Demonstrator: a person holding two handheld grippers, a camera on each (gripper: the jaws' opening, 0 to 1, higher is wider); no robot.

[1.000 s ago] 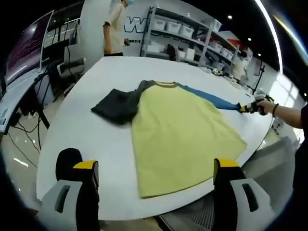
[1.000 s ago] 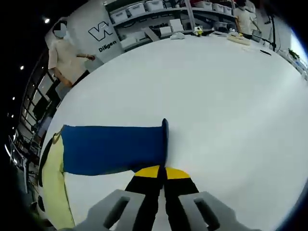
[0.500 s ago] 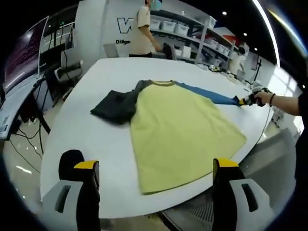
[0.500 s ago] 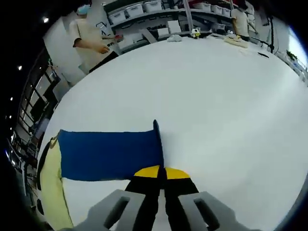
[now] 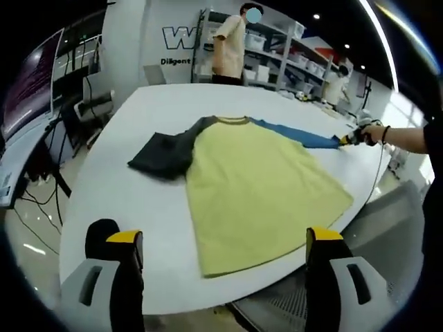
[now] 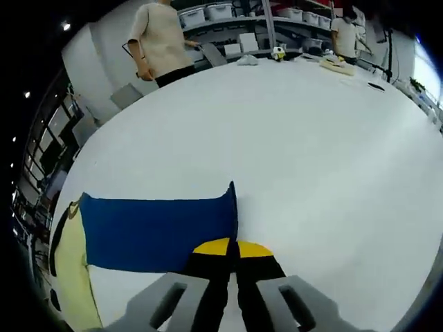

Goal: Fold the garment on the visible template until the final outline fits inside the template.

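Observation:
A shirt with a yellow-green body point(image 5: 259, 187) lies flat on the white table point(image 5: 138, 200). Its dark grey sleeve point(image 5: 163, 153) is spread to the left and its blue sleeve point(image 5: 297, 134) is stretched out to the right. My left gripper point(image 5: 225, 238) hovers open at the table's near edge, short of the shirt's hem. In the left gripper view the right gripper point(image 5: 353, 138), held in a hand, pinches the end of the blue sleeve. My right gripper point(image 6: 232, 247) is shut on the blue sleeve point(image 6: 156, 229) at its cuff. The yellow-green body point(image 6: 69, 277) lies at the left.
A person point(image 5: 232, 45) stands behind the table by shelves with white bins point(image 5: 277, 62). Another person point(image 6: 163, 38) stands at the far edge in the right gripper view. Small items point(image 6: 336, 61) lie at the table's far side. A chair and desk with cables point(image 5: 41, 138) stand at the left.
The blue sleeve's cuff has shifted slightly with my shut right gripper. The person behind the table has walked to the right. My left gripper stays open at the near edge.

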